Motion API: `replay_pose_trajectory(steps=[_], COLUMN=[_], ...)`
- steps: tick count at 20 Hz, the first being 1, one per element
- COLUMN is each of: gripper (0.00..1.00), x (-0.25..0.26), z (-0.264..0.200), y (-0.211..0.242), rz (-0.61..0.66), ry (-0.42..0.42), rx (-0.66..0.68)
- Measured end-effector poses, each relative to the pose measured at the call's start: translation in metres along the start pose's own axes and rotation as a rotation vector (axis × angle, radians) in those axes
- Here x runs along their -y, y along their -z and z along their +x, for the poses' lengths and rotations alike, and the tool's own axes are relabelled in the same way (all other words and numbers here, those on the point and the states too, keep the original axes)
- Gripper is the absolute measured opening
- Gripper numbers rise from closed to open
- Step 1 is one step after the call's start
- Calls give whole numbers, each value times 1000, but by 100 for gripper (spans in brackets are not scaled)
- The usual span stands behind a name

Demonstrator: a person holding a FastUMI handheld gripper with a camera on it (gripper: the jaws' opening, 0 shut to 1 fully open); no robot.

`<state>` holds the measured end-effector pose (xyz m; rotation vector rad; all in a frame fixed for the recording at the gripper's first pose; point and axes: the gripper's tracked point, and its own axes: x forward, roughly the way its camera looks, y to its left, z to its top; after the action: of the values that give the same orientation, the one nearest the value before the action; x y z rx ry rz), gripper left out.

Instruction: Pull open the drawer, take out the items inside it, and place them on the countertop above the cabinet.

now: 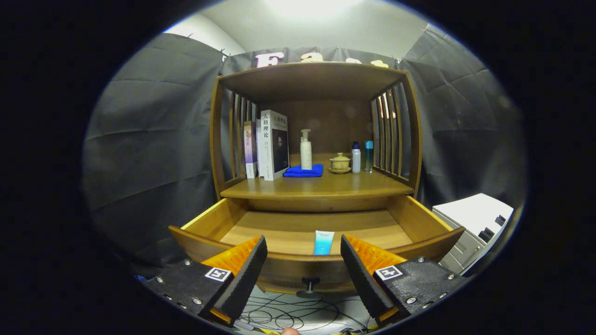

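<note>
Gripper (303,258) was spread wide, fingers gripping nothing, held just in front of the drawer (298,230), which stood pulled out w/ its knob (309,282) between and below my fingertips. Blue tube (323,242) lay inside against the drawer's front wall, straight ahead between the fingers. Countertop (321,186) above carried books (272,144) at left, pump bottle (306,150) on a blue cloth (305,170), lidded cup (340,163), two slim bottles (362,157) at right. Cables (298,316) on floor below.
</note>
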<state>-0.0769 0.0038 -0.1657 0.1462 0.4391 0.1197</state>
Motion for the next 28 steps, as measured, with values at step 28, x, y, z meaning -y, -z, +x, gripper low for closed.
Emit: replay_pose_trajectory(steps=[28], gripper=[97], x=[31], z=[133], y=[66], rz=[52], ry=[199], rx=[-709])
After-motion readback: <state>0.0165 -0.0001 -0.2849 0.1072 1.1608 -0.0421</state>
